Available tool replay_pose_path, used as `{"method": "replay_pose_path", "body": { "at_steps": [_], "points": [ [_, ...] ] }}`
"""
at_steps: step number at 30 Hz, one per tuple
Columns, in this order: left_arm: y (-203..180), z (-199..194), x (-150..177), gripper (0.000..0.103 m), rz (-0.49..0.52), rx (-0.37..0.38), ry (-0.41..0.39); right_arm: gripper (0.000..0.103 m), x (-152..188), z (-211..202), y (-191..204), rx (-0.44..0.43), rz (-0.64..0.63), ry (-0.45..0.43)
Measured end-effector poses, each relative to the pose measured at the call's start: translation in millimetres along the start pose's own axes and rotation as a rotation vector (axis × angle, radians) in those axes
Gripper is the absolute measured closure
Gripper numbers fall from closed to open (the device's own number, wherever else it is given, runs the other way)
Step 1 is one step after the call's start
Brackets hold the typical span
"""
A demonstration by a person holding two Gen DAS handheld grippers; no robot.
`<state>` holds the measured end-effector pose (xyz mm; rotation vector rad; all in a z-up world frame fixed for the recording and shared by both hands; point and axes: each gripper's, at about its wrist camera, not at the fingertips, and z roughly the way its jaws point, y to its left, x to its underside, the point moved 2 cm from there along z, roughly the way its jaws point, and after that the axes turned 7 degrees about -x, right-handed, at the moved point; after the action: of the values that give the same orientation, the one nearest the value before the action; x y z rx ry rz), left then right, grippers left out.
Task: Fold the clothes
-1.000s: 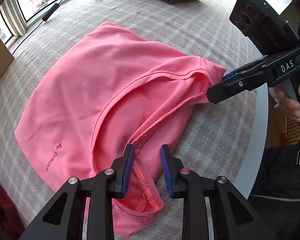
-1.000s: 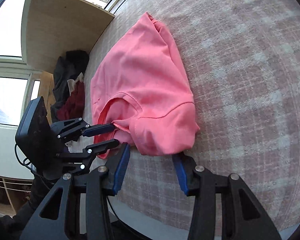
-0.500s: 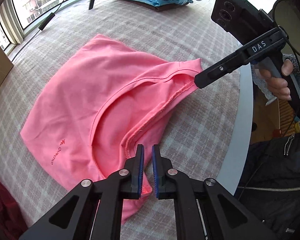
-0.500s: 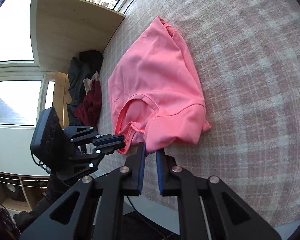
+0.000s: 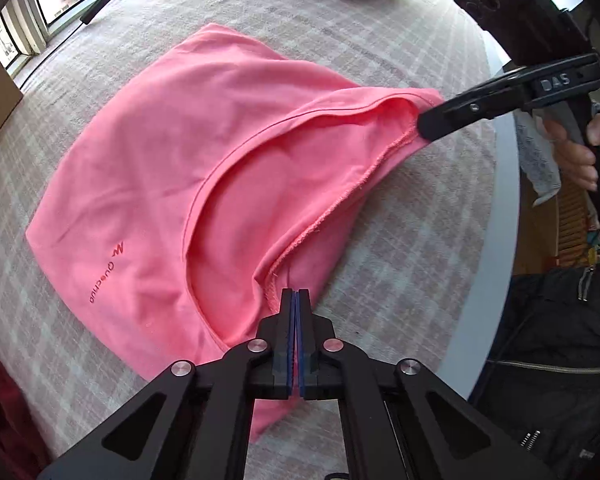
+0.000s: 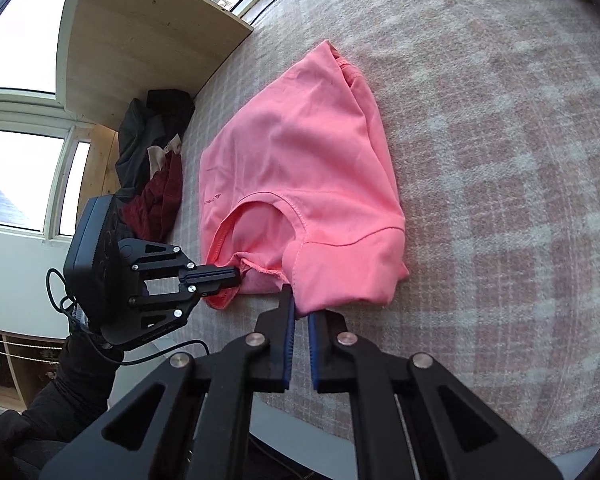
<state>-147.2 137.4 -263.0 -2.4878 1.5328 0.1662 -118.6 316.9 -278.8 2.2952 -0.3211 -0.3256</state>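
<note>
Now we see the pink T-shirt (image 5: 172, 184) lying on the checked tabletop (image 5: 400, 240), its long axis running from the neckline at our near edge to the hem at the far side — collar opening facing us. Our left tongs (image 5: 296, 300) have just closed, clamped on the collar's left shoulder; our right tongs (image 6: 300, 312) have just closed too, clamped on the right shoulder.

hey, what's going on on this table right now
A person is folding a pink T-shirt on a checked tablecloth with two handheld grippers. The left gripper has just closed on the collar edge; the right gripper has just closed on the fabric at a shoulder. Nothing is folded over yet.
</note>
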Motion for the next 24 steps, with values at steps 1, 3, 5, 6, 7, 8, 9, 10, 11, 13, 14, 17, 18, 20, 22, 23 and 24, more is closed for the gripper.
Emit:
{"method": "replay_pose_path", "body": {
  "at_steps": [1,3,5,6,7,8,9,10,11,13,14,17,18,20,22,23,24],
  "points": [
    [-2.6,-2.3,3.4,0.103,0.007,0.023,0.011,0.097,1.3,0.3,0.8,0.037,-0.025,0.007],
    [-5.2,-4.7,8.4,0.098,0.023,0.011,0.026,0.094,5.2,4.0,0.4,0.081,-0.054,0.039],
    [-5.6,-9.9,2.9,0.099,0.03,-0.016,0.001,0.093,10.4,10.5,-2.4,0.075,-0.048,0.093],
    [-5.7,-12.7,-0.3,0.098,0.033,-0.03,-0.014,0.093,12.9,10.1,-2.5,0.078,-0.05,0.109],
    [-6.2,-14.3,-4.6,0.09,0.034,-0.039,-0.031,0.093,15.3,8.8,-2.2,0.084,-0.053,0.122],
    [-6.8,-15.6,-9.1,0.085,0.034,-0.048,-0.048,0.092,16.5,3.4,-1.0,0.079,-0.052,0.117],
    [-7.3,-17.0,-13.6,0.084,0.034,-0.056,-0.066,0.091,17.2,-3.0,0.5,0.071,-0.051,0.107],
    [-6.4,-13.5,-21.5,0.084,0.032,-0.055,-0.082,0.09,18.0,-9.4,1.9,0.064,-0.05,0.098],
    [-4.5,-9.3,-29.9,0.083,0.032,-0.045,-0.095,0.09,17.5,-18.0,4.8,0.054,-0.058,0.072],
    [0.4,3.1,-39.3,0.075,0.022,-0.063,-0.093,0.09,11.2,-34.8,13.1,0.066,-0.101,-0.005],
    [0.6,12.4,-40.0,0.075,0.014,-0.049,-0.066,0.09,5.9,-39.8,17.5,0.083,-0.136,-0.037],
    [-0.7,27.3,-38.9,0.076,-0.005,-0.001,-0.012,0.09,-15.3,-30.9,21.0,0.062,-0.17,-0.078],
    [0.4,16.1,-36.8,0.076,-0.015,0.018,-0.03,0.09,-22.4,-20.7,18.6,0.07,-0.165,-0.045],
    [13.4,-15.8,-29.0,0.071,-0.058,0.011,-0.089,0.09,-38.5,-6.2,15.5,0.114,-0.17,0.002],
    [44.4,-46.2,-13.5,0.068,-0.152,-0.021,-0.14,0.09,-58.8,-8.5,17.7,0.165,-0.197,-0.024],
    [63.9,-59.5,-4.0,0.065,-0.212,-0.035,-0.162,0.089,-70.4,-13.3,19.8,0.17,-0.203,-0.047],
    [85.0,-64.7,4.2,0.065,-0.28,-0.047,-0.17,0.088,-81.7,-16.9,22.9,0.165,-0.21,-0.068]
  ]
}}
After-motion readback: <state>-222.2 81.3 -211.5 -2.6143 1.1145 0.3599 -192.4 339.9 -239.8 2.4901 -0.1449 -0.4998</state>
